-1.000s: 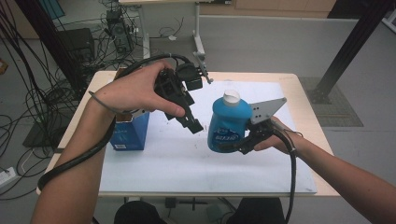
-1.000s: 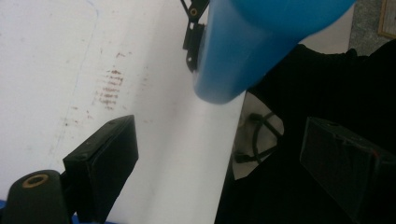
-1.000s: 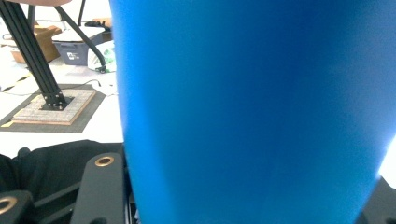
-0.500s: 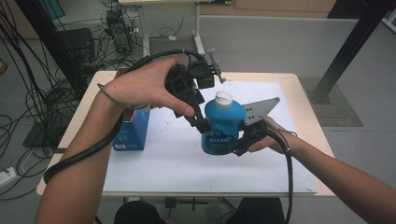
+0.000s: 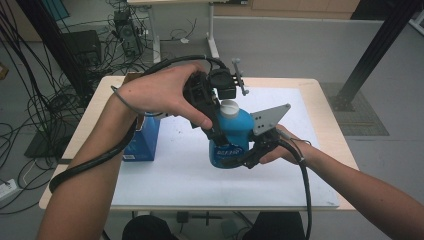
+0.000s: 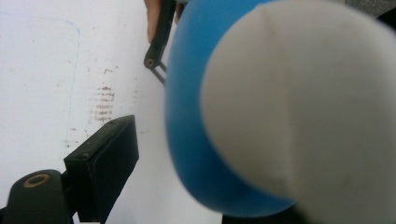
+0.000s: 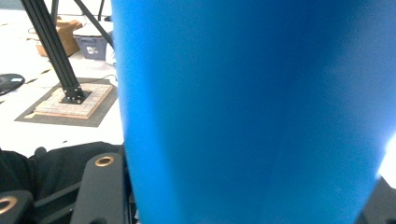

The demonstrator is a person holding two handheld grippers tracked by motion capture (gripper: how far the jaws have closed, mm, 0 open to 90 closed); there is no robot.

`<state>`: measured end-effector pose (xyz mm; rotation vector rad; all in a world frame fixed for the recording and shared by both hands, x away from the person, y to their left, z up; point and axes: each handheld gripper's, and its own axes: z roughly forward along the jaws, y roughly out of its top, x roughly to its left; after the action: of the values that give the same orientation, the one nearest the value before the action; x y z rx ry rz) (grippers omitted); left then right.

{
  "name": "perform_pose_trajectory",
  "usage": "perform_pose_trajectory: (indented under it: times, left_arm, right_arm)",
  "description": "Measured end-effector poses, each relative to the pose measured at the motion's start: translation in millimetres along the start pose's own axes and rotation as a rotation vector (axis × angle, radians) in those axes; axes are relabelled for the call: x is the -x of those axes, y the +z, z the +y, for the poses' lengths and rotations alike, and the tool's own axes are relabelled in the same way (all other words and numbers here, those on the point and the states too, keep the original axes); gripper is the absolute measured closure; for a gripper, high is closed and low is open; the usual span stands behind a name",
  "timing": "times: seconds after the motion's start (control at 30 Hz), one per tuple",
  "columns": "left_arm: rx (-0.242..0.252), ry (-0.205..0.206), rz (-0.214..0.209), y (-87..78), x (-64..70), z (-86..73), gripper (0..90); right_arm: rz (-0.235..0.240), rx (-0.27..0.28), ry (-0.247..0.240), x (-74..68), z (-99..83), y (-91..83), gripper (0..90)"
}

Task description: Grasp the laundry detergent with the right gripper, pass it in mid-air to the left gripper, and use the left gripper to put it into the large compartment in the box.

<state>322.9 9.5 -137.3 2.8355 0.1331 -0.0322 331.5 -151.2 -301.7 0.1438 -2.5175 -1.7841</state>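
A blue bottle (image 5: 231,139) with a white cap (image 5: 229,108) is held off the white mat (image 5: 170,172), and my right gripper (image 5: 241,159) is shut on its lower body from the right. My left gripper (image 5: 219,129) comes down from above, open, with one black jaw along the bottle's left shoulder just below the cap. In the left gripper view the cap (image 6: 303,102) and bottle (image 6: 187,140) loom close and blurred, with one of my fingers (image 6: 105,158) to their left; the other is hidden. The bottle (image 7: 252,112) sits between the right jaws.
A blue carton (image 5: 143,140) stands on the mat's left side, under my left forearm. The wooden table (image 5: 327,110) reaches past the mat at its right and far edges. Cables and equipment lie on the floor beyond the table's left.
The left gripper has swung right and down until it is over the bottle's cap. The right gripper has carried the bottle slightly left and nearer, tilting it toward the left gripper.
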Motion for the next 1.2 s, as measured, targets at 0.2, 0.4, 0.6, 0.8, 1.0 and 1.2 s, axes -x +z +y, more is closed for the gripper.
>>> perform_pose_trajectory:
  times: [0.2, 0.4, 0.6, 0.8, 1.0, 1.2]
  left_arm:
    - [-0.015, 0.022, -0.003, 0.3, 1.2, 6.9, 11.9]
    - [-0.017, 0.034, 0.000, -1.4, 2.2, 9.4, 12.0]
    - [-0.019, 0.034, 0.002, -2.4, 2.7, 9.3, 11.9]
    - [-0.018, 0.027, 0.002, -2.6, 2.4, 7.0, 11.9]
    - [-0.018, 0.025, 0.006, -2.9, 2.8, 6.5, 11.9]
    - [-0.017, 0.023, 0.006, -3.6, 3.3, 6.6, 11.9]
  right_arm:
    - [0.005, -0.004, 0.005, 1.2, 1.1, 3.5, 40.6]
    - [0.004, -0.006, 0.004, 1.1, 0.6, 4.6, 40.6]
    - [0.000, -0.016, 0.001, 0.9, 0.6, 4.5, 40.6]
    - [-0.004, -0.014, 0.003, 1.6, 0.7, 3.4, 40.6]
    - [-0.003, -0.015, 0.005, 2.0, 0.1, 2.9, 40.6]
    - [-0.003, -0.013, 0.004, 1.5, -0.4, 3.0, 40.6]
